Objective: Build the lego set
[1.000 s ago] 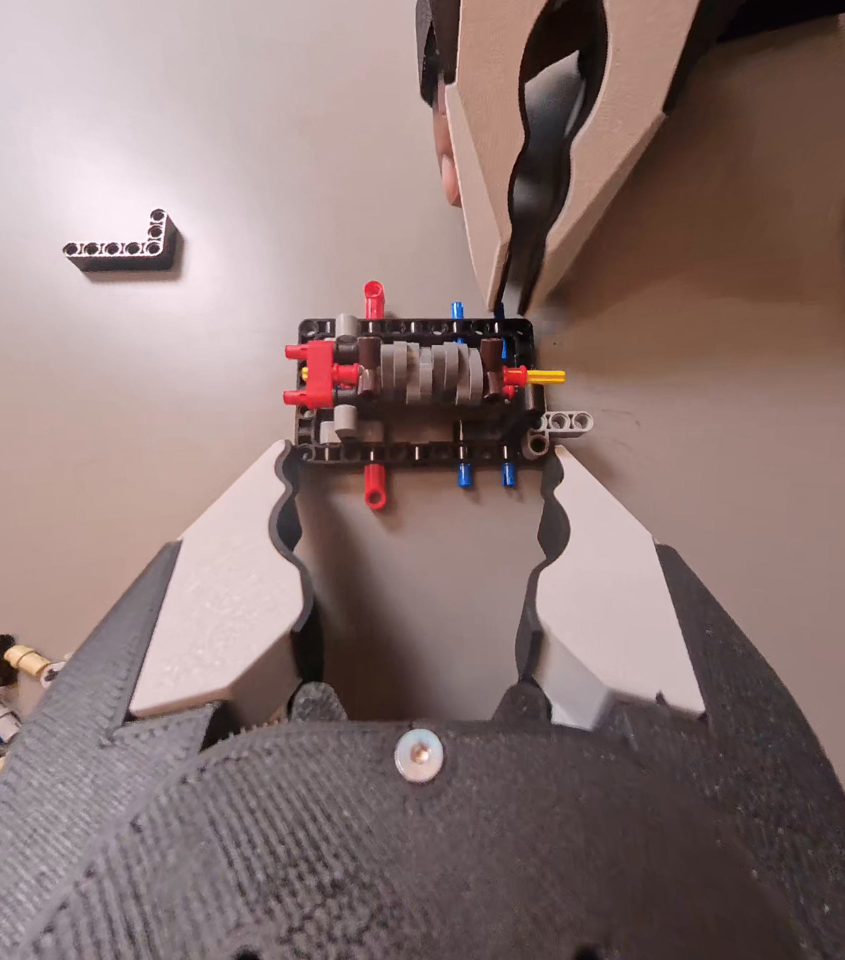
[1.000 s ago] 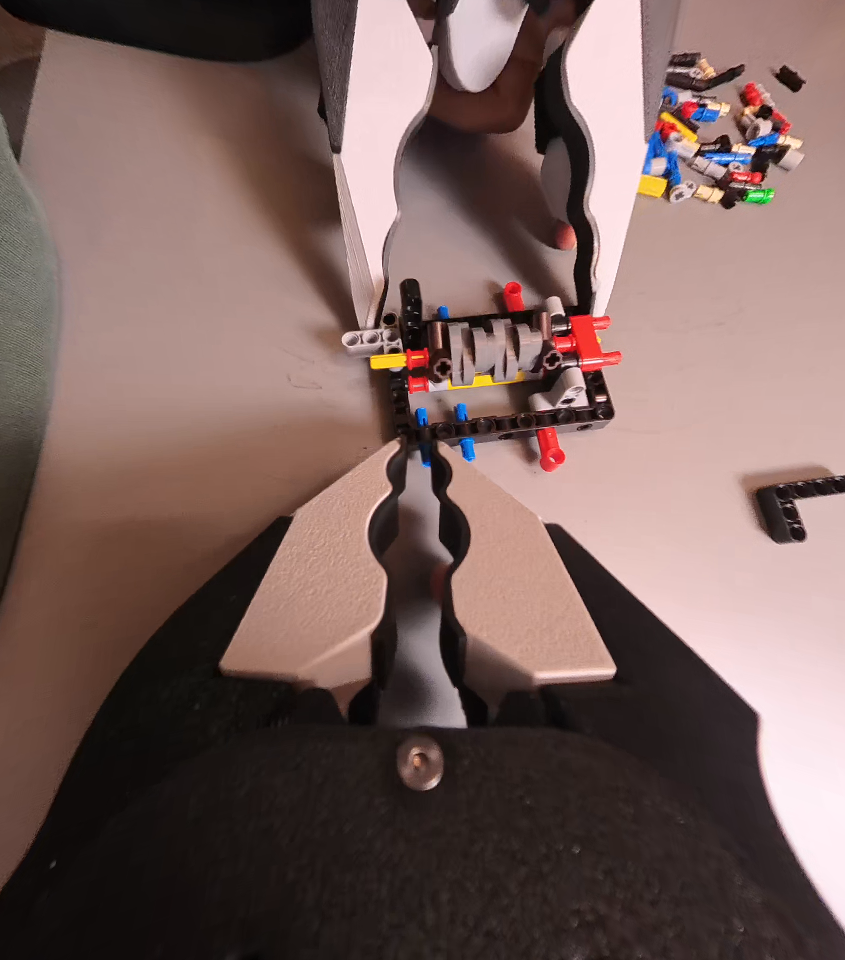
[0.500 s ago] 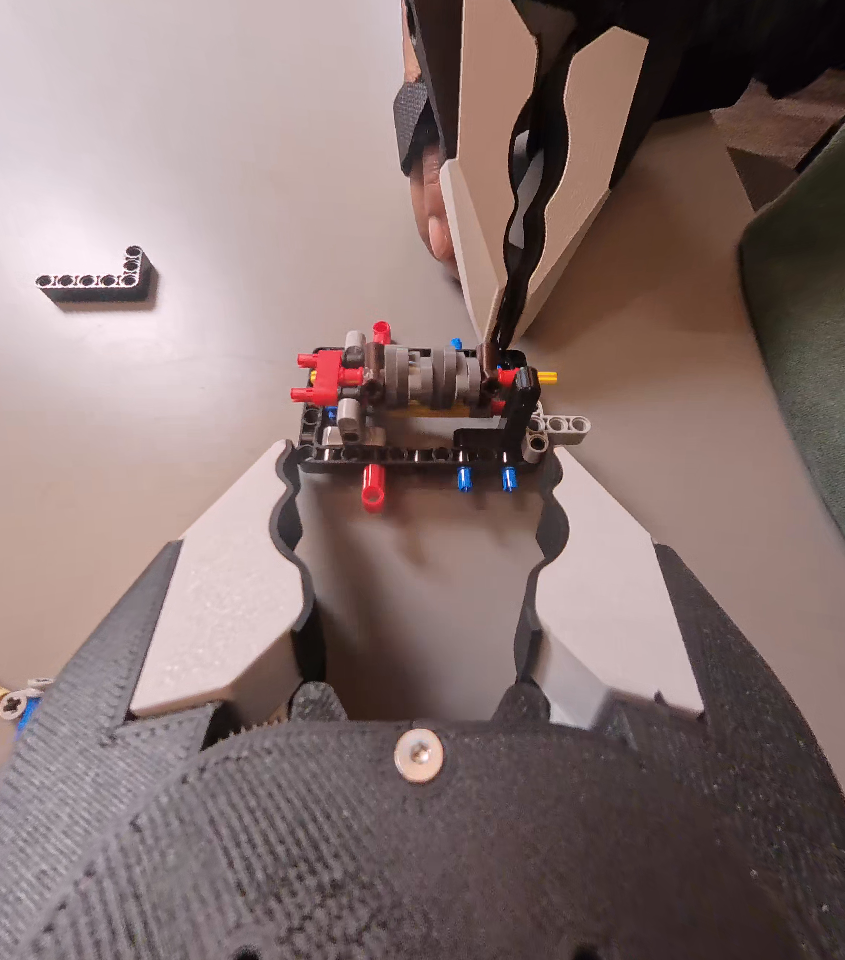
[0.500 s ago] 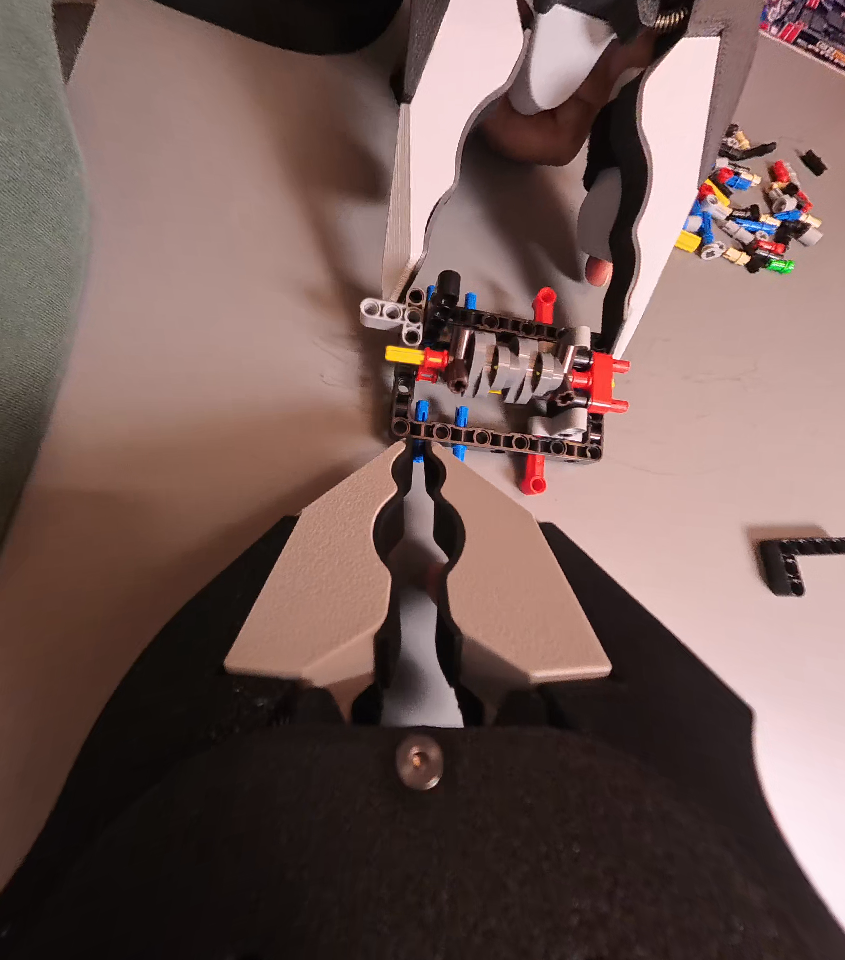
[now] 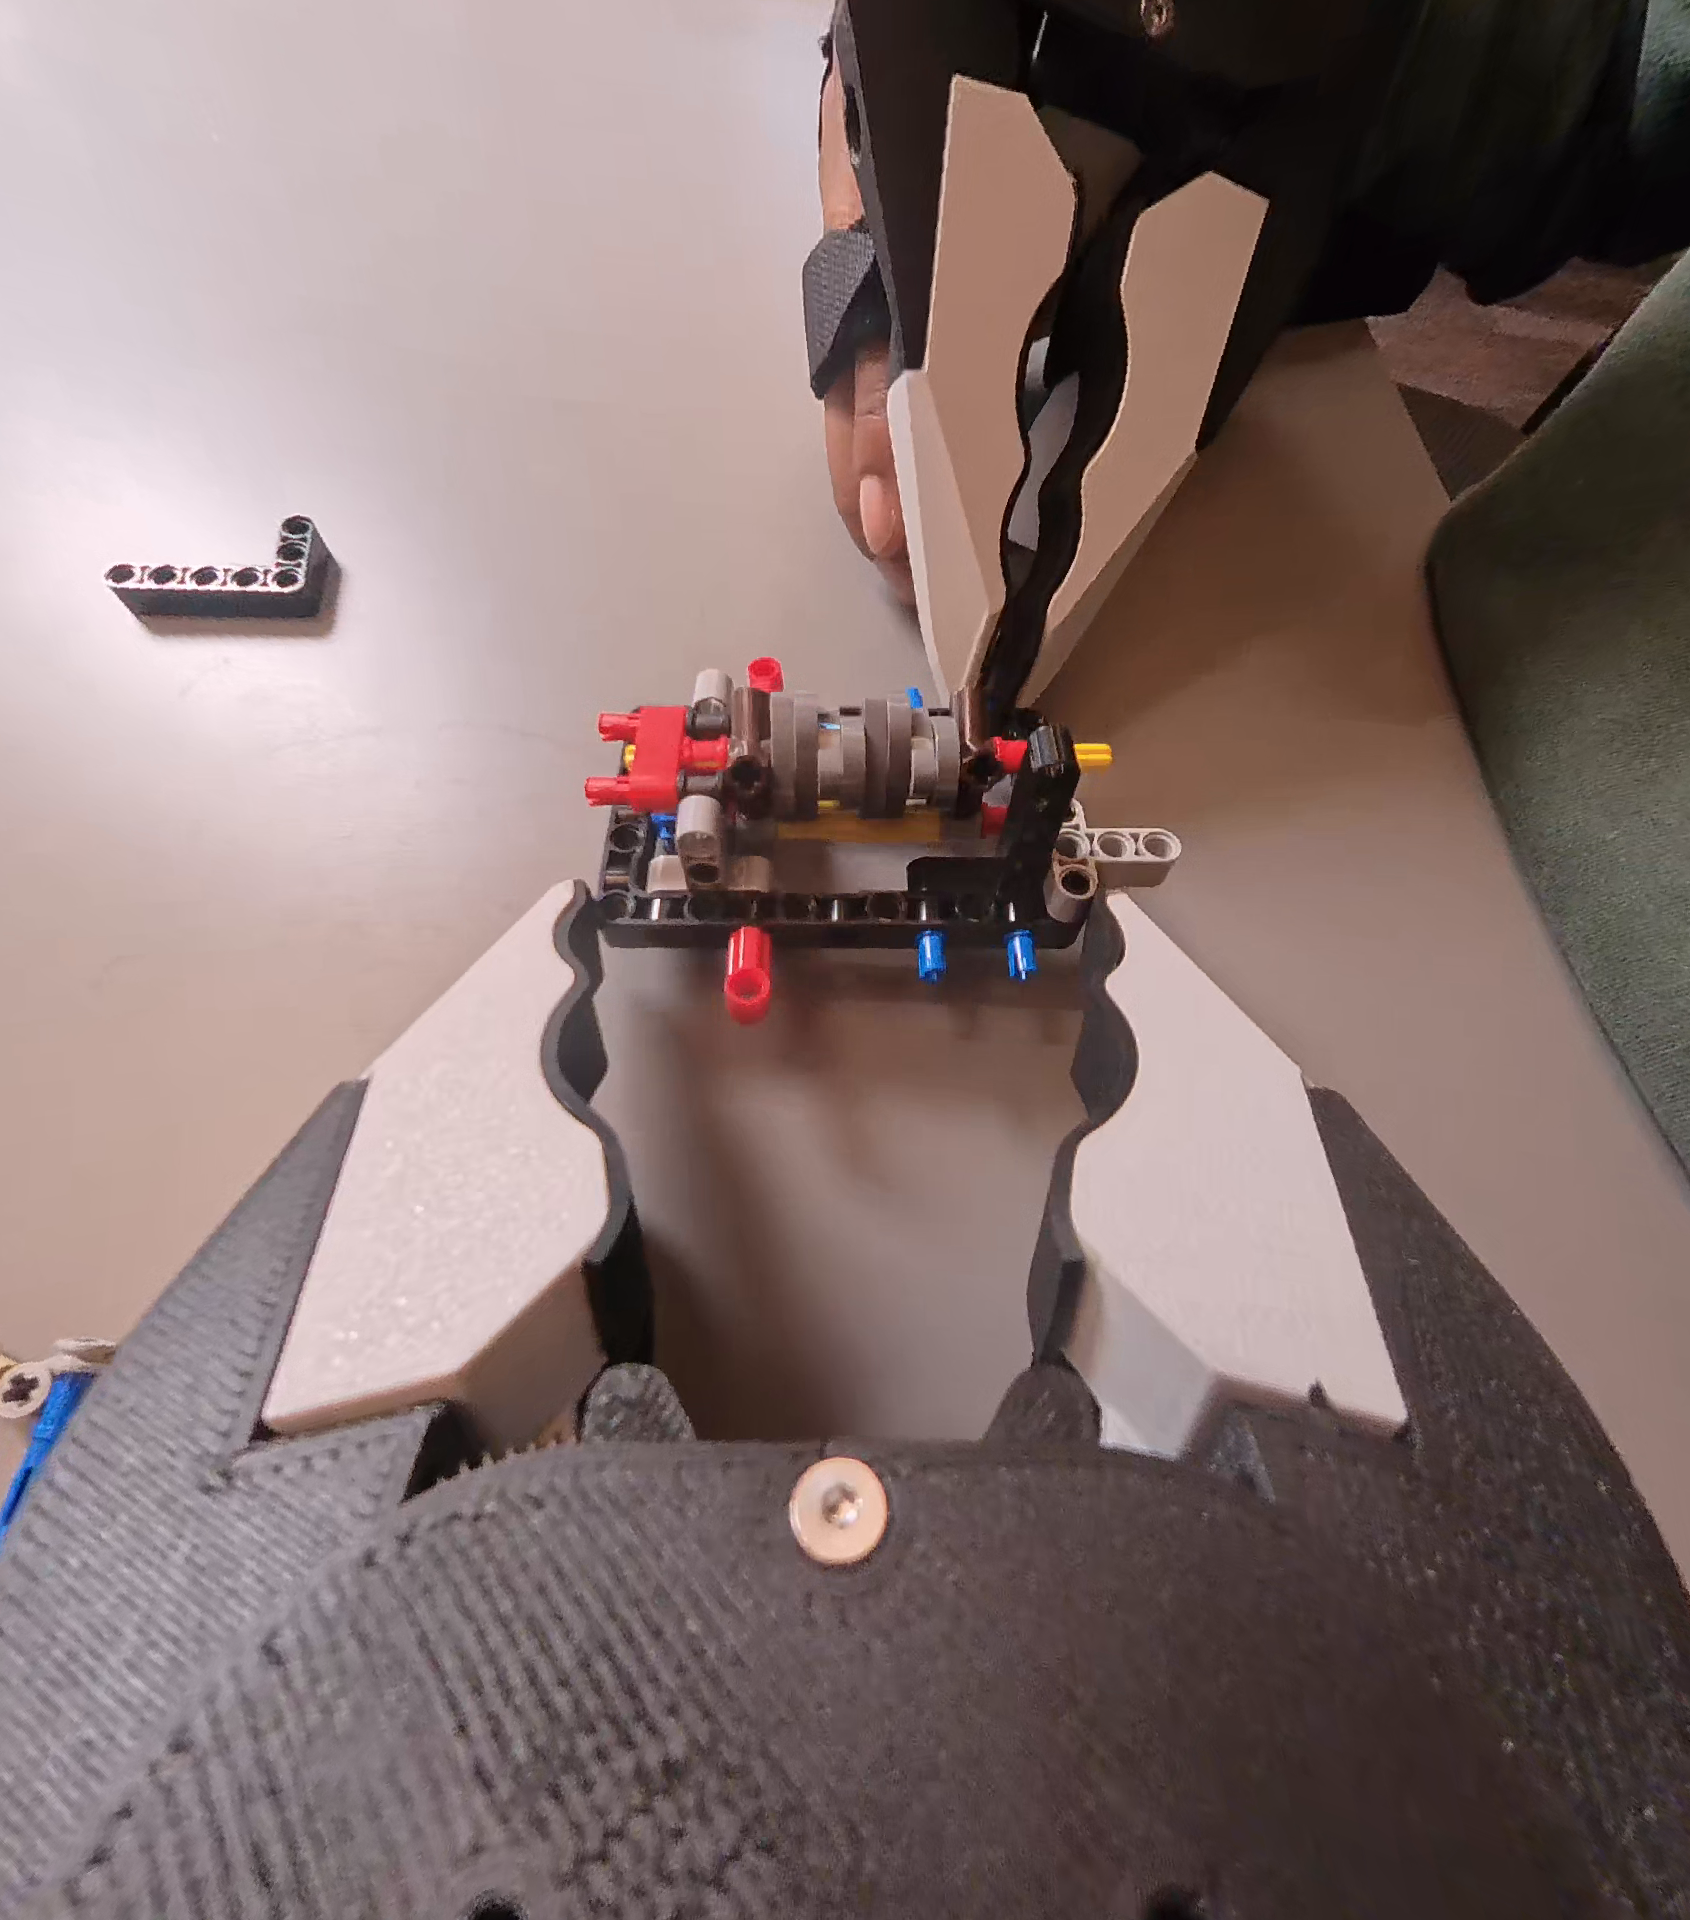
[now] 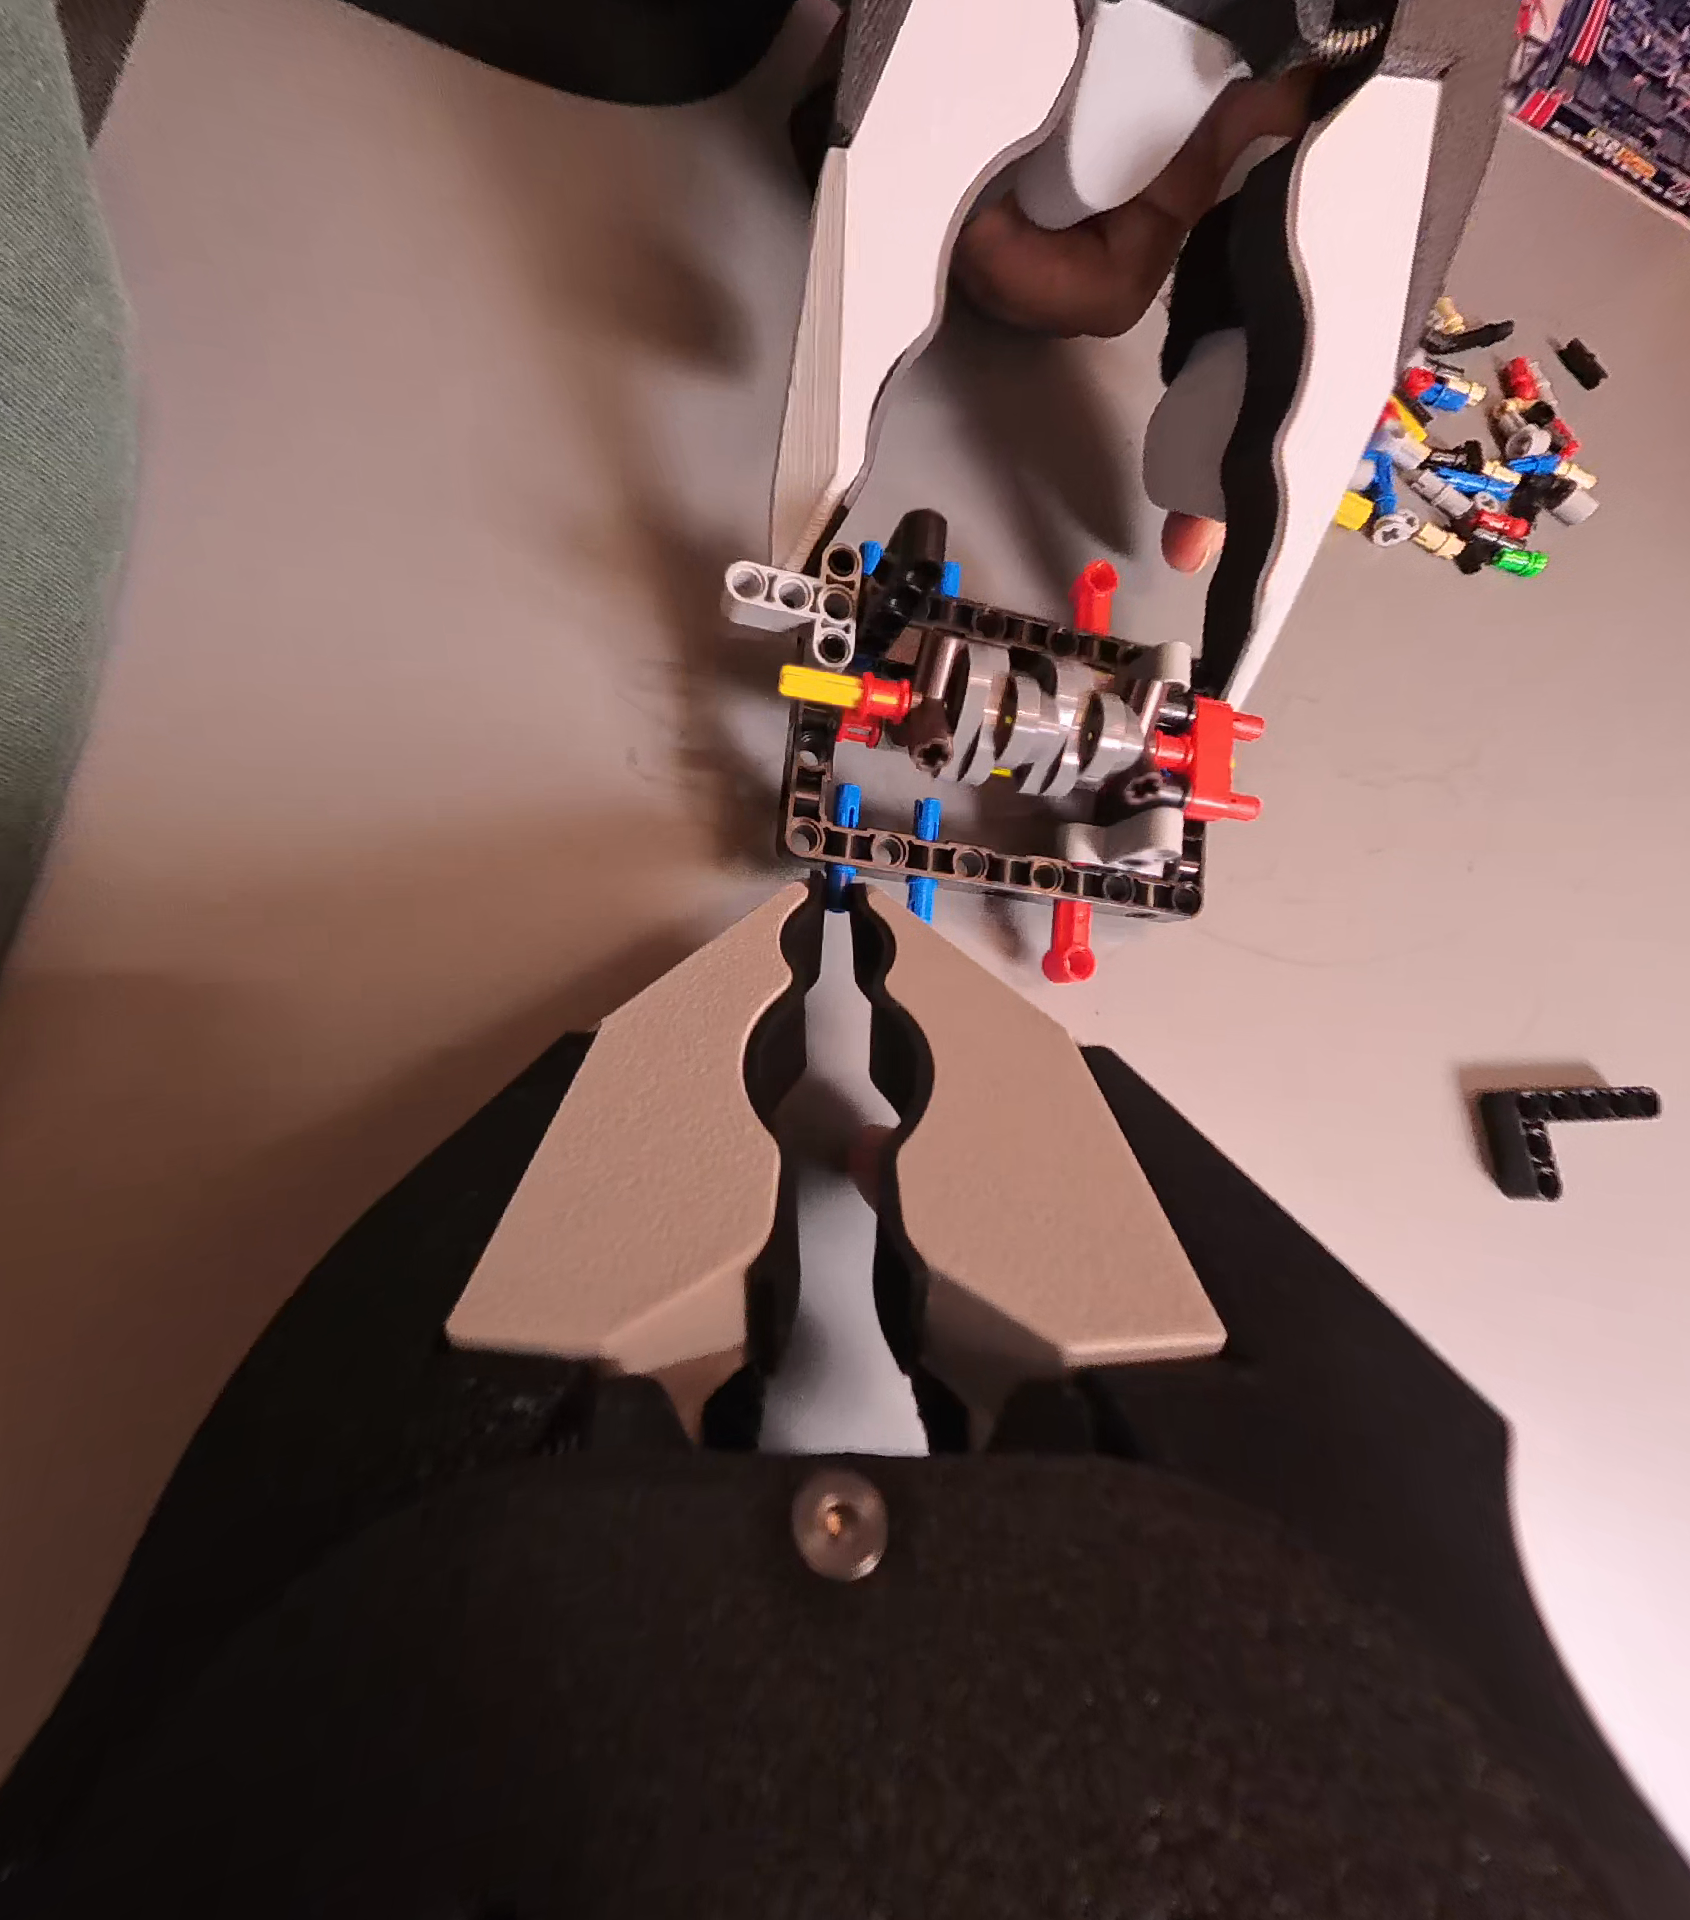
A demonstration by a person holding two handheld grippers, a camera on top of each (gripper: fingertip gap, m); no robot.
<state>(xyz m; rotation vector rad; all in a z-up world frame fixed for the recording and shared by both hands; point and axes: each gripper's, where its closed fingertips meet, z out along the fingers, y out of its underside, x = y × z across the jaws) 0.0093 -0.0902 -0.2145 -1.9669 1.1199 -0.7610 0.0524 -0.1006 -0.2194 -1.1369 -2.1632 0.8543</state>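
A small, light but stiff lego frame (image 5: 841,831) sits mid-counter (image 5: 405,312). The left claw (image 5: 841,914) clamps the frame's two short ends, the soundest hold. The right claw (image 6: 833,902), nearly closed, pinches a blue pin (image 6: 841,831) at the frame's corner; pins can pop loose. Since a second ago, a black L-beam (image 5: 1028,821) has appeared upright at one end.

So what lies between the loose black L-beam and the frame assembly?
Bare table only, between the black L-beam and the frame assembly; the left wrist view shows it.
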